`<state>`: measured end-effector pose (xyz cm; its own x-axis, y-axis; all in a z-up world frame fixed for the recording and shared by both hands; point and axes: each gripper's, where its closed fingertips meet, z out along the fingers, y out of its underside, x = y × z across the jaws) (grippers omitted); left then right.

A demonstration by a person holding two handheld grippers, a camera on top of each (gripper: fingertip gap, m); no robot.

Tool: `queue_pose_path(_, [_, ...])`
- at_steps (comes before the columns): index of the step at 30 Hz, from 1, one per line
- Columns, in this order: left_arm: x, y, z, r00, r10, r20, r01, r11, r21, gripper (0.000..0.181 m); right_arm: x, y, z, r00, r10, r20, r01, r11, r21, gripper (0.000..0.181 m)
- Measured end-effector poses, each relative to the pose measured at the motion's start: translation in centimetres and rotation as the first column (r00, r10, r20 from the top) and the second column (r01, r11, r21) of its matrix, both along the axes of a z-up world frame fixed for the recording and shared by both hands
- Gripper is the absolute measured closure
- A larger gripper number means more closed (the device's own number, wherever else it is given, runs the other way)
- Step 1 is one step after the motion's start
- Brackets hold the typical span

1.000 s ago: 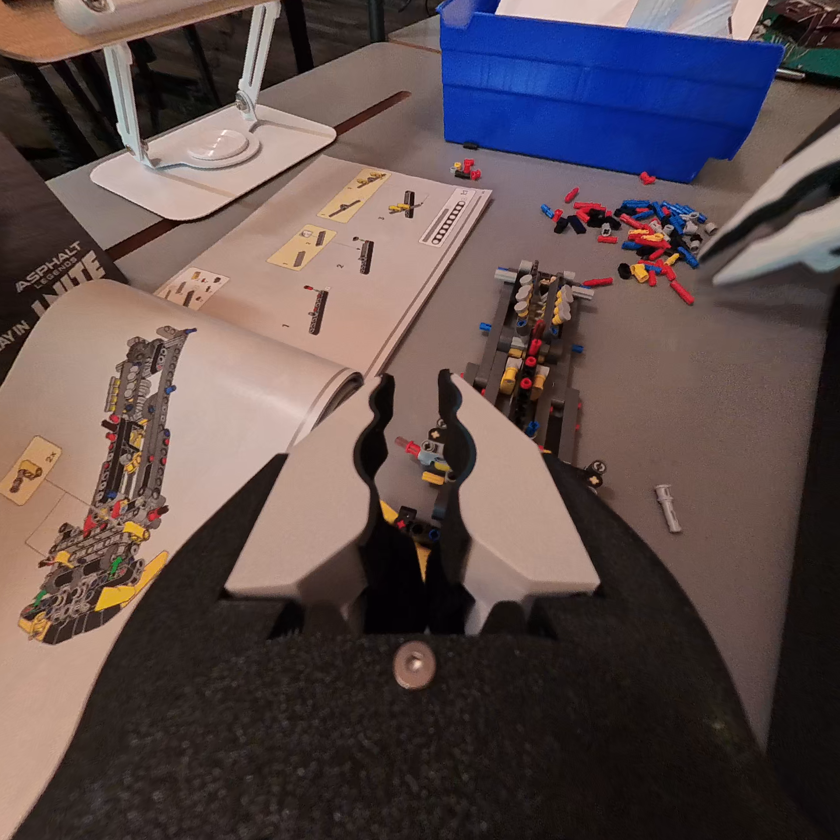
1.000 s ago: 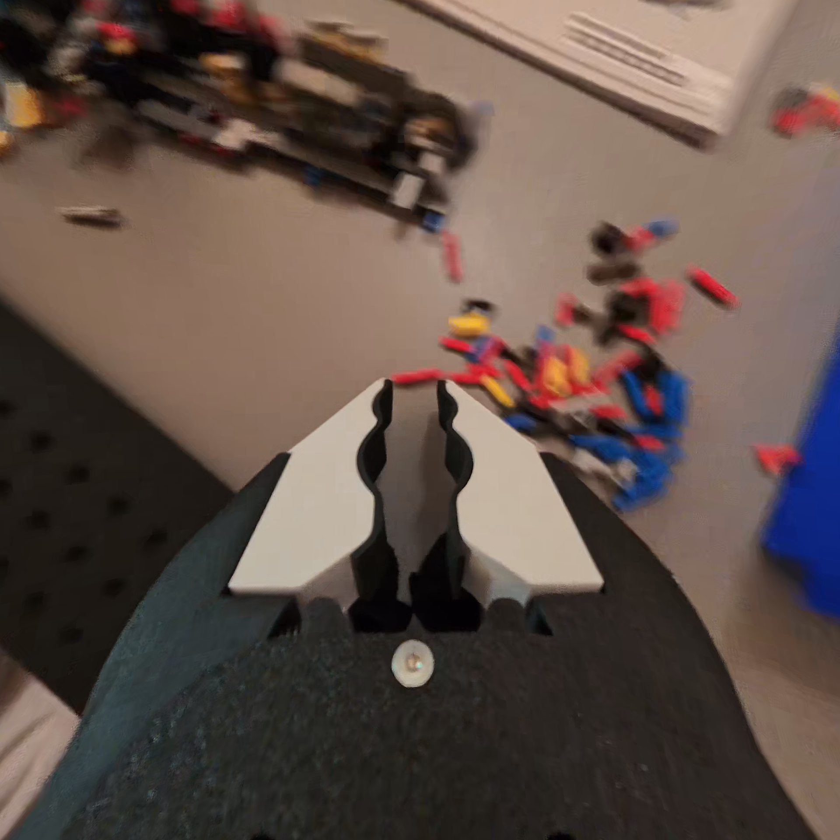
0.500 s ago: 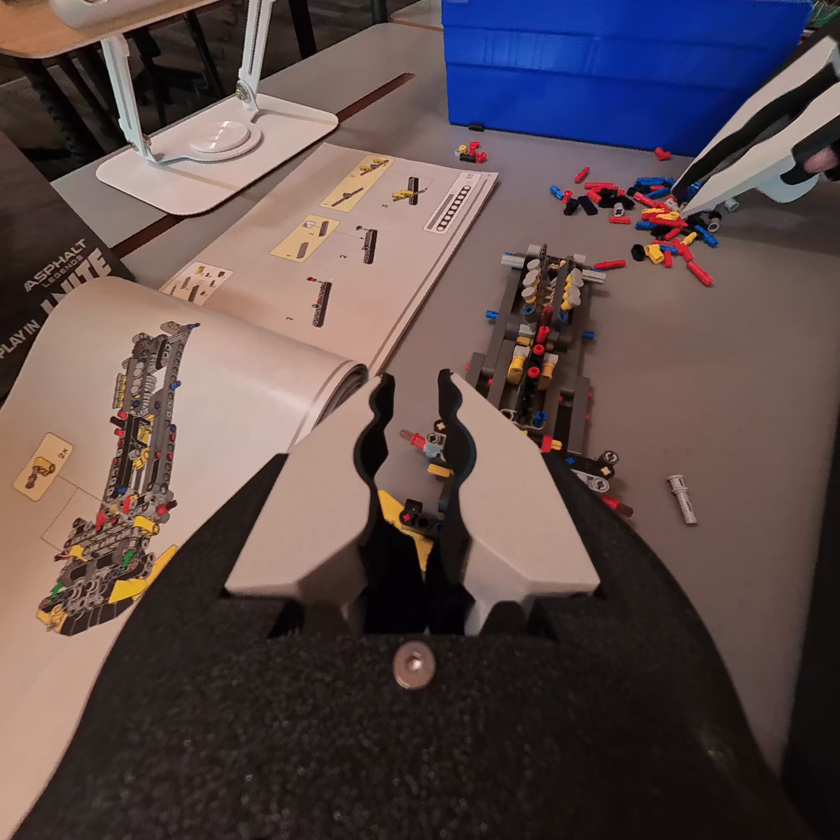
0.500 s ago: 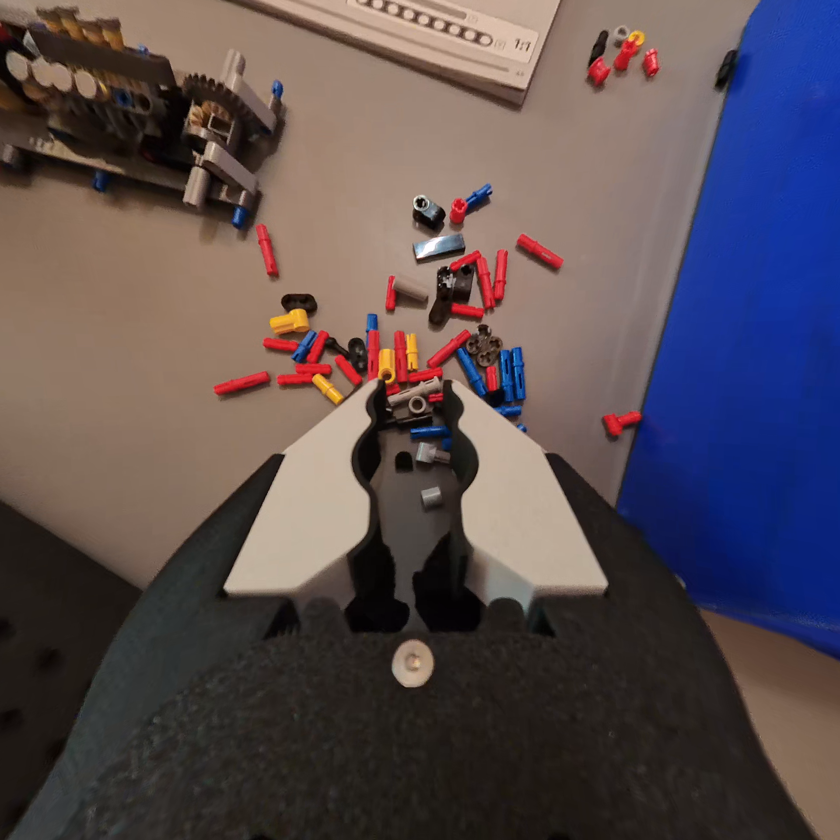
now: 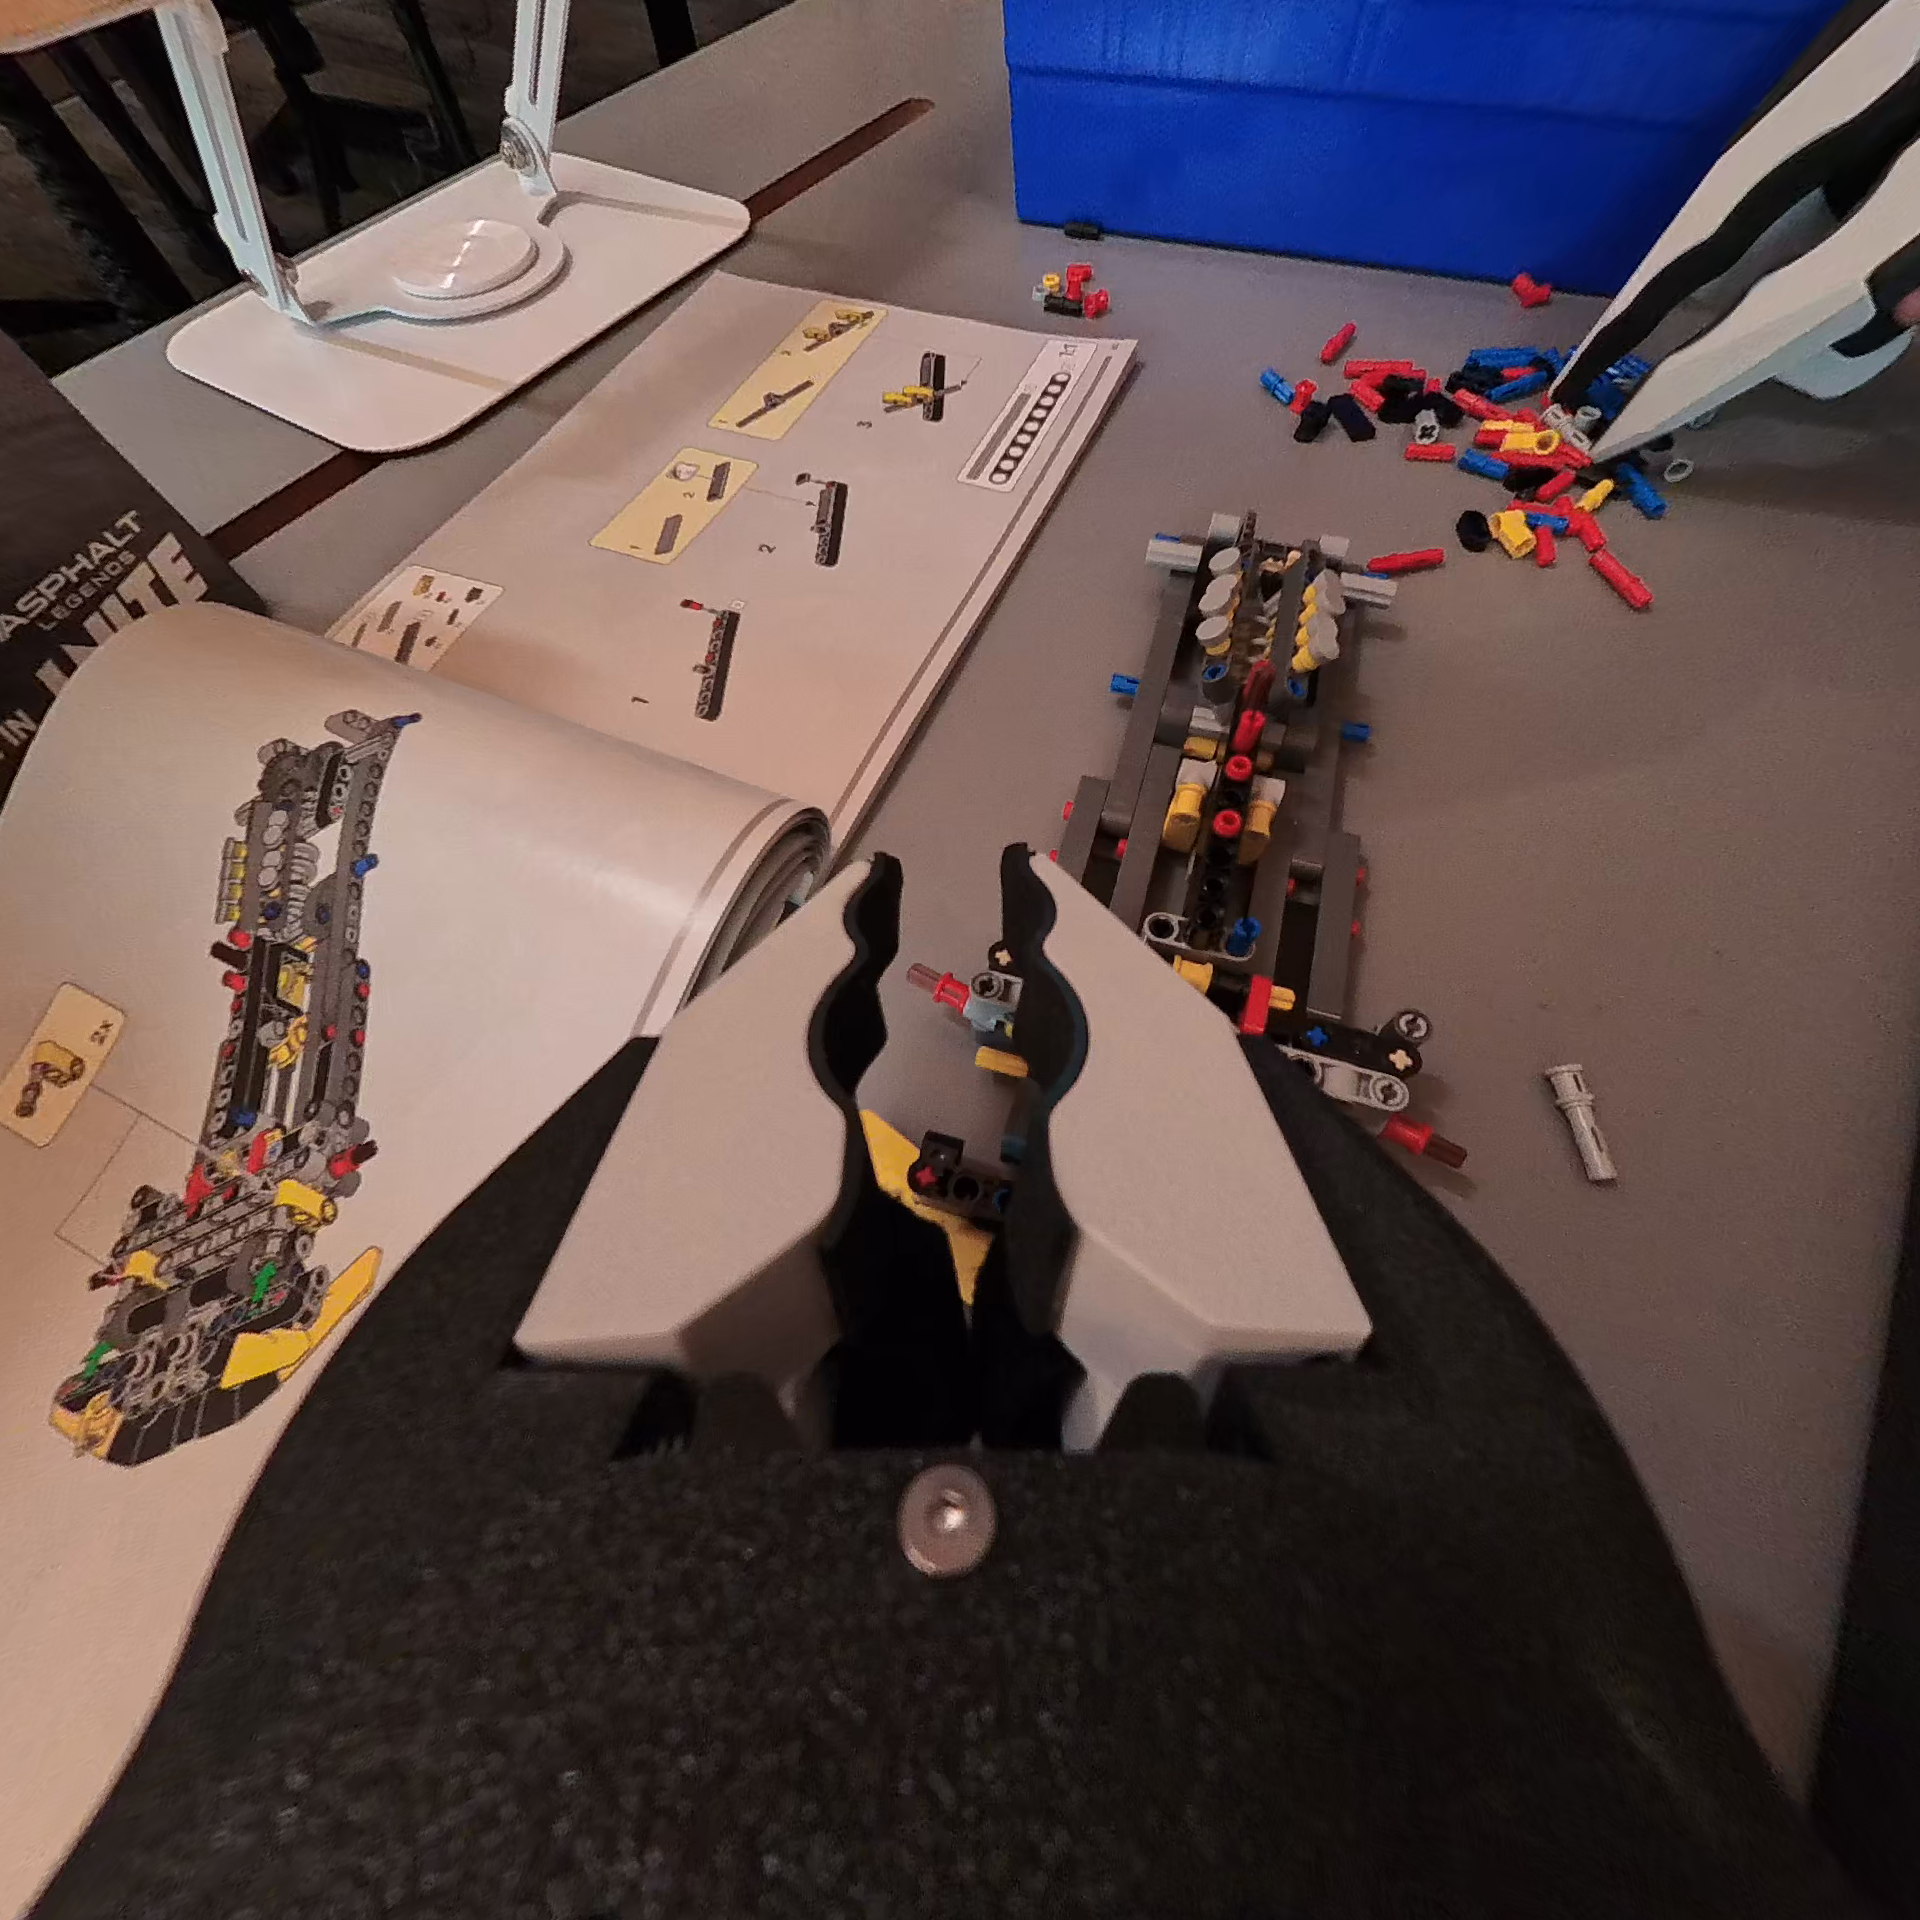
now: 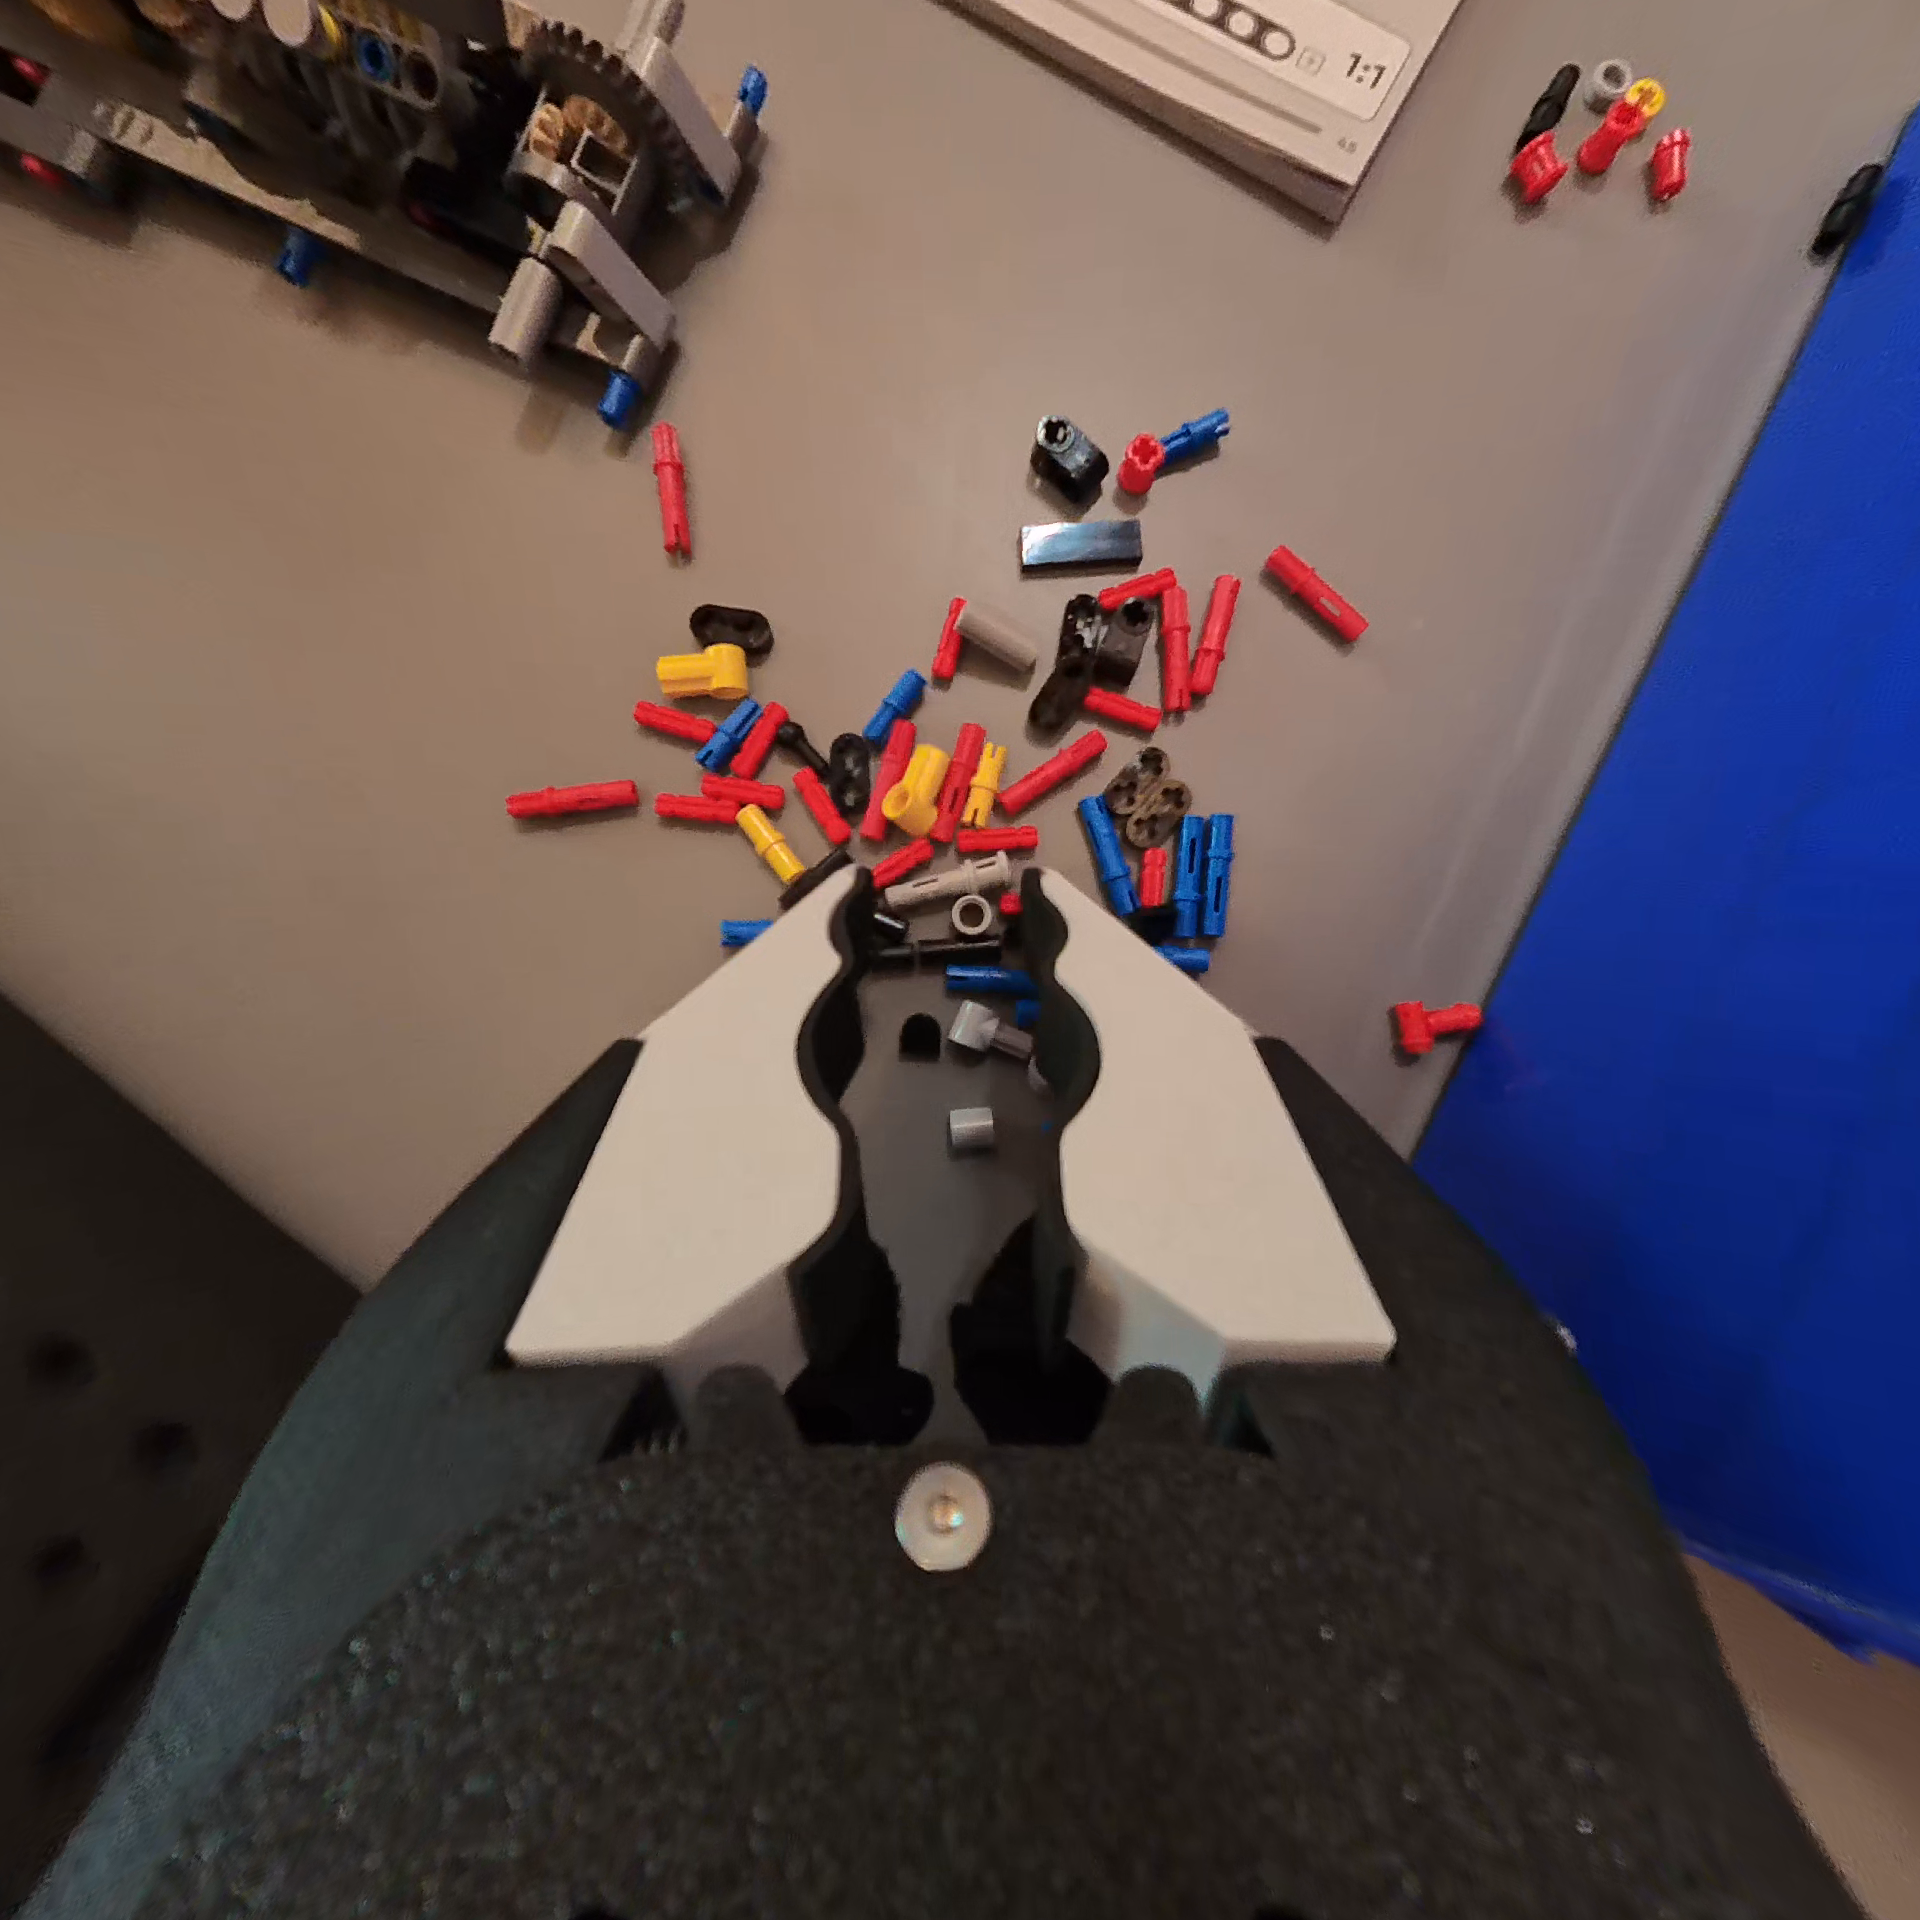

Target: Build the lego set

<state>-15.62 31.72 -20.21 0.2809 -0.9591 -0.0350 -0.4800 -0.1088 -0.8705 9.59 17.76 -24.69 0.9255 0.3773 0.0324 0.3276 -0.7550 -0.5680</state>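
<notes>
A long grey Lego chassis with yellow, red and black parts lies on the grey table. Its far end also shows in the right wrist view. My left gripper is open with a narrow gap and empty, above the chassis's near end, where yellow and black parts show between the fingers. My right gripper is open, low over the near edge of a pile of red, blue, yellow and black pins. A grey pin and a small grey bush lie between its tips. It also shows in the left wrist view.
An open instruction booklet lies left of the chassis. A blue bin stands at the back, right of the pile in the right wrist view. A white stand is far left. A loose grey pin lies right of the chassis. Tip to tip, the grippers are about 30 cm apart.
My right gripper has swung from near the chassis to the pin pile, come down close to it and opened wider. My left gripper has drawn back a little along the chassis.
</notes>
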Motion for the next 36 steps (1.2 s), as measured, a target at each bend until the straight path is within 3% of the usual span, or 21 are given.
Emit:
queue_pose_path(9, [-0.2, 0.1, 0.0, 1.0, 0.002, -0.005, -0.002, 1.0, 0.006, 0.163, -0.1, 0.1, -0.3, 0.999, 0.038, -0.001, -0.038, 0.999, -0.019, 0.162])
queue_pose_path(10, [-0.2, 0.1, 0.0, 1.0, 0.003, -0.005, -0.003, 1.0, 0.007, 0.163, 0.0, 0.0, -0.3, 0.999, 0.034, 0.008, -0.034, 0.999, -0.028, 0.172])
queue_pose_path(15, [-0.2, 0.0, 0.1, 1.0, 0.003, -0.005, -0.003, 1.0, 0.01, 0.163, 0.2, 0.4, 0.3, 0.999, 0.02, 0.043, -0.021, 1.0, 0.019, 0.173])
queue_pose_path(23, [0.1, -0.3, 0.1, 1.0, -0.011, -0.007, 0.011, 1.0, 0.018, 0.163, -1.5, 0.6, 5.1, 0.997, -0.021, -0.08, 0.035, 0.983, 0.178, 0.173])
queue_pose_path(27, [0.1, -0.3, 0.4, 1.0, -0.008, -0.001, 0.008, 1.0, 0.024, 0.163, -8.6, 0.1, 5.6, 0.965, 0.097, -0.242, -0.065, 0.988, 0.14, 0.172])
queue_pose_path(31, [0.2, -0.6, 0.7, 1.0, -0.015, 0.01, 0.015, 1.0, 0.021, 0.163, -18.6, 0.2, 2.4, 0.926, 0.245, -0.288, -0.238, 0.97, 0.058, 0.172])
queue_pose_path(36, [0.4, -1.0, 1.2, 0.999, -0.029, 0.02, 0.029, 0.999, 0.042, 0.163, -22.2, 1.7, -0.4, 0.948, 0.242, -0.209, -0.254, 0.967, -0.034, 0.172])
